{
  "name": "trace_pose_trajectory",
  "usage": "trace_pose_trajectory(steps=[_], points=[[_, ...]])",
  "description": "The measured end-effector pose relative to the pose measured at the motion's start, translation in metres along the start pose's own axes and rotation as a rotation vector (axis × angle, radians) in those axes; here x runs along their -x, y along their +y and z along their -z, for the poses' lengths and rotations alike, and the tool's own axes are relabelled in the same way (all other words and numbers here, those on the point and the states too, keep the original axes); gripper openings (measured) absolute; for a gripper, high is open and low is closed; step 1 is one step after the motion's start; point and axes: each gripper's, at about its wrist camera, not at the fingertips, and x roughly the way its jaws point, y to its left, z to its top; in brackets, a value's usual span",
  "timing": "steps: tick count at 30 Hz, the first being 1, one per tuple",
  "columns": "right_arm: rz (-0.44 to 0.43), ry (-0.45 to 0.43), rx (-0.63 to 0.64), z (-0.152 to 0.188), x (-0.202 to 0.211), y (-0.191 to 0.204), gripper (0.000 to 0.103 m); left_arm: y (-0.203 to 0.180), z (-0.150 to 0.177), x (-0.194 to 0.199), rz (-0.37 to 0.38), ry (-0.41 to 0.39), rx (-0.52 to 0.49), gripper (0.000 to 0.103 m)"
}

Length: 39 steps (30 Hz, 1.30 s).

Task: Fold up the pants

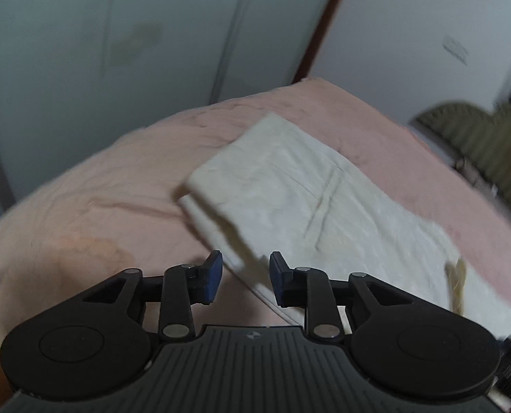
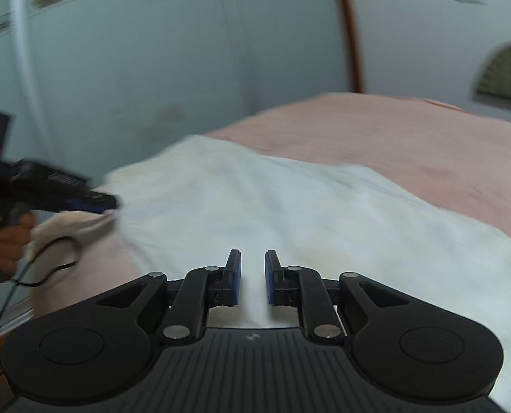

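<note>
left wrist view first: the left gripper sits low over the bed, its blue-padded fingers spread apart, and a flap of the white pants hangs down into the gap between them, a touch blurred; whether a pad touches the cloth i cannot tell. the pants lie folded in a long band running from the middle of the pink bedsheet toward the right, with a crisp near-left edge that stands a little off the sheet and a seam crossing the top layer. left of that edge, a broad stretch of bare pink sheet, wrinkled. at the far side the sheet ends just before the pale wall; a brown strip runs up the wall, and an olive ribbed thing sits at the right edge, blurred.

over to the right wrist view: the right gripper has its fingers parted by a narrow gap with white cloth showing through it, not pinched. the pants spread wide below and ahead, their far edge cutting diagonally across the pink bedsheet, which lies bare beyond. at the left, the left gripper, held in a hand, has its tip right at the left edge of the cloth, where the fabric rises toward it. a black cable loops below it.
</note>
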Motion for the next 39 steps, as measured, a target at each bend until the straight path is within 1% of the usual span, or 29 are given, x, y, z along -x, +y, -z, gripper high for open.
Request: trace_pose_trajectory(steps=[1, 3, 4, 6, 9, 12, 17, 19, 20, 21, 23, 24, 26, 27, 29, 30, 31, 32, 33, 34, 35, 36, 39], points=[[-0.025, 0.009, 0.035, -0.002, -0.006, 0.01, 0.017, 0.009, -0.003, -0.001, 0.036, 0.02, 0.059, 0.038], [-0.059, 0.027, 0.106, -0.006, -0.019, 0.029, 0.028, 0.025, -0.007, -0.003, 0.102, 0.055, 0.172, 0.042], [-0.067, 0.033, 0.144, -0.007, -0.025, 0.037, 0.028, 0.031, -0.008, -0.005, 0.128, 0.068, 0.222, 0.045], [-0.078, 0.049, 0.212, -0.007, -0.037, 0.052, 0.029, 0.04, -0.01, -0.009, 0.16, 0.086, 0.302, 0.046], [-0.077, 0.081, 0.214, -0.003, -0.053, 0.056, 0.028, 0.049, -0.013, -0.013, 0.217, 0.106, 0.384, 0.046], [-0.054, 0.077, 0.247, -0.001, -0.054, 0.062, 0.028, 0.052, -0.013, -0.014, 0.232, 0.112, 0.424, 0.046], [0.02, 0.084, 0.43, 0.008, -0.054, 0.087, 0.028, 0.067, -0.013, -0.013, 0.272, 0.134, 0.487, 0.046], [0.046, 0.08, 0.496, 0.012, -0.053, 0.095, 0.029, 0.071, -0.013, -0.01, 0.276, 0.126, 0.497, 0.046], [0.053, 0.075, 0.51, 0.014, -0.053, 0.096, 0.029, 0.073, -0.014, -0.007, 0.271, 0.116, 0.501, 0.046], [0.055, 0.074, 0.51, 0.015, -0.054, 0.096, 0.028, 0.075, -0.014, -0.006, 0.266, 0.103, 0.506, 0.046], [0.05, 0.071, 0.489, 0.014, -0.053, 0.093, 0.028, 0.079, -0.016, -0.004, 0.282, 0.094, 0.51, 0.046], [0.047, 0.069, 0.478, 0.014, -0.052, 0.092, 0.028, 0.079, -0.018, -0.005, 0.297, 0.096, 0.503, 0.046], [0.043, 0.066, 0.461, 0.013, -0.052, 0.091, 0.028, 0.074, -0.02, -0.007, 0.303, 0.102, 0.496, 0.046], [0.042, 0.064, 0.456, 0.012, -0.053, 0.091, 0.028, 0.072, -0.022, -0.01, 0.31, 0.11, 0.504, 0.046], [0.043, 0.063, 0.454, 0.012, -0.053, 0.091, 0.028, 0.069, -0.023, -0.016, 0.351, 0.124, 0.525, 0.046], [0.044, 0.063, 0.455, 0.012, -0.053, 0.092, 0.027, 0.068, -0.024, -0.018, 0.354, 0.126, 0.526, 0.046], [0.043, 0.062, 0.453, 0.012, -0.054, 0.092, 0.027, 0.067, -0.024, -0.021, 0.34, 0.119, 0.521, 0.044], [0.041, 0.061, 0.448, 0.012, -0.054, 0.091, 0.027, 0.066, -0.025, -0.023, 0.317, 0.102, 0.513, 0.04], [0.038, 0.059, 0.443, 0.012, -0.054, 0.09, 0.027, 0.066, -0.025, -0.025, 0.296, 0.089, 0.501, 0.024], [0.032, 0.058, 0.438, 0.012, -0.054, 0.089, 0.026, 0.065, -0.025, -0.025, 0.274, 0.081, 0.488, 0.005], [0.026, 0.061, 0.433, 0.012, -0.054, 0.088, 0.023, 0.066, -0.023, -0.025, 0.264, 0.075, 0.486, 0.005], [0.021, 0.063, 0.43, 0.012, -0.053, 0.087, 0.02, 0.066, -0.021, -0.024, 0.271, 0.065, 0.488, 0.001], [0.001, 0.064, 0.427, 0.011, -0.046, 0.087, 0.016, 0.065, -0.018, -0.013, 0.263, 0.039, 0.458, 0.001]])
